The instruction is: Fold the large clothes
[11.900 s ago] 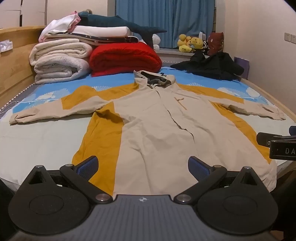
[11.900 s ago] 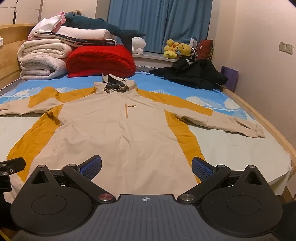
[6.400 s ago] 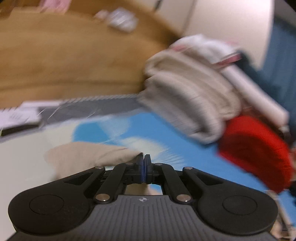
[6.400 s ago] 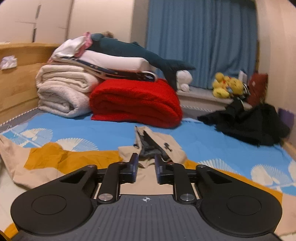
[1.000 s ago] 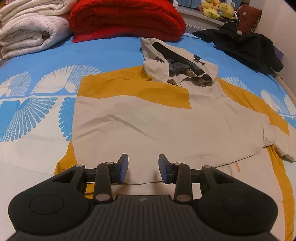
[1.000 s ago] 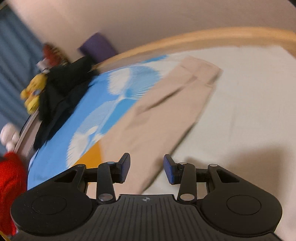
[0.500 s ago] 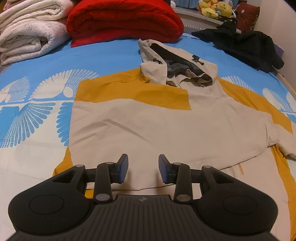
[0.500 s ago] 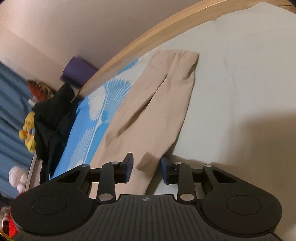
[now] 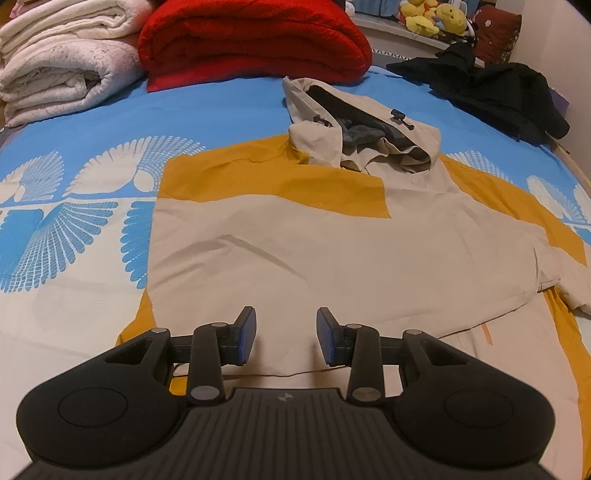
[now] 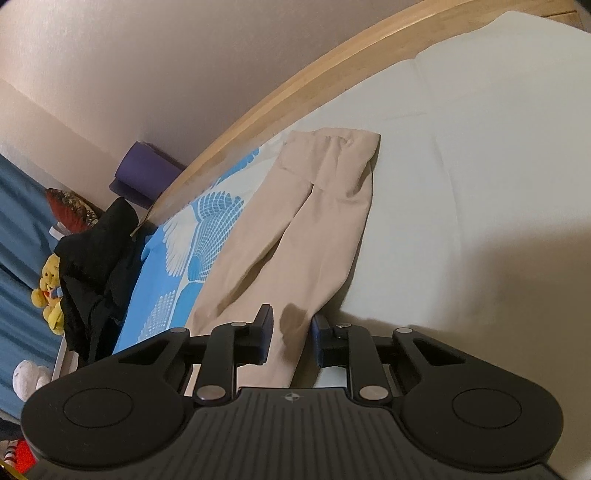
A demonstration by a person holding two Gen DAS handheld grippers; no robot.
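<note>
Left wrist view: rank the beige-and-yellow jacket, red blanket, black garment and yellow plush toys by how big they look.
1. beige-and-yellow jacket
2. red blanket
3. black garment
4. yellow plush toys

The jacket lies nearest the camera, which inflates it; the toys sit farthest back, so their true size is unsure.

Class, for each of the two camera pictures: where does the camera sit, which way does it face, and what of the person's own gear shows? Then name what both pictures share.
Left wrist: sits on the left tool, looking down over the jacket toward the red blanket; jaws apart, nothing between.
Right wrist: sits on the right tool, tilted, facing the bed rail; jaws closing around the beige sleeve.
Shared: the jacket, black clothing, yellow plush toys.
</note>
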